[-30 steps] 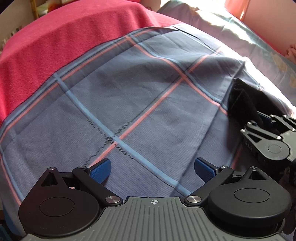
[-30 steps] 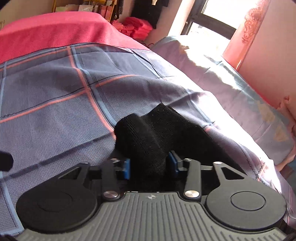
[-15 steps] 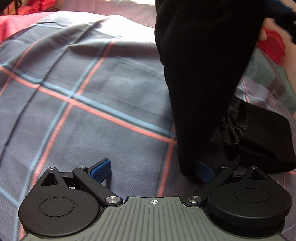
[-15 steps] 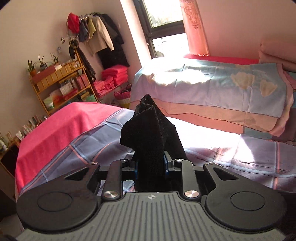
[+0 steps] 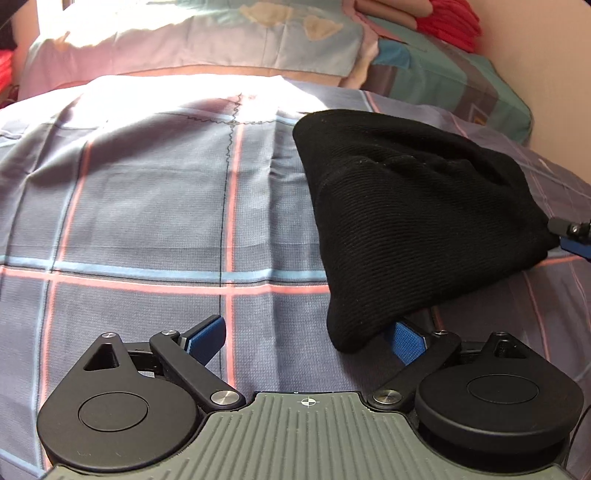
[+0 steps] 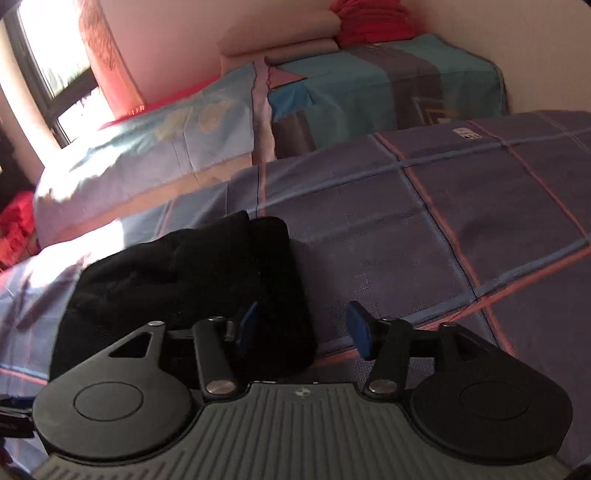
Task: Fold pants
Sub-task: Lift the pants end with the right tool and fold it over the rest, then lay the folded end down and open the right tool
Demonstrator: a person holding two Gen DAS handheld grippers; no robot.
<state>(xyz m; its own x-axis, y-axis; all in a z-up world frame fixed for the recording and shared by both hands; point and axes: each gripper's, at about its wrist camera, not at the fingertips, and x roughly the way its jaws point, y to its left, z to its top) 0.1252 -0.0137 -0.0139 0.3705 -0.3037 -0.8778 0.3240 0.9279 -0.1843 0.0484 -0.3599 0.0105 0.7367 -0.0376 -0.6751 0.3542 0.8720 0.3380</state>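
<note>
The black pants [image 5: 406,206] lie in a folded heap on the plaid bed sheet [image 5: 147,221], right of centre in the left wrist view. My left gripper [image 5: 306,339] is open, and the near corner of the heap droops over its right finger [image 5: 406,341] without being pinched. In the right wrist view the pants [image 6: 192,273] lie at the left. My right gripper [image 6: 303,326] has its jaws opening; cloth rests against the left finger [image 6: 245,325] and the pads do not press on it. The tip of my right gripper [image 5: 574,236] shows at the heap's right edge.
A folded quilt with pale patches [image 5: 221,40] and a teal patchwork cover [image 6: 369,96] lie along the far side of the bed. Red folded cloth [image 5: 450,22] is stacked by the wall. A window with a pink curtain [image 6: 99,55] is at the far left.
The right gripper swung the pinched pants over and down onto the sheet, then let go. The left view turned from the red blanket side towards the pillows.
</note>
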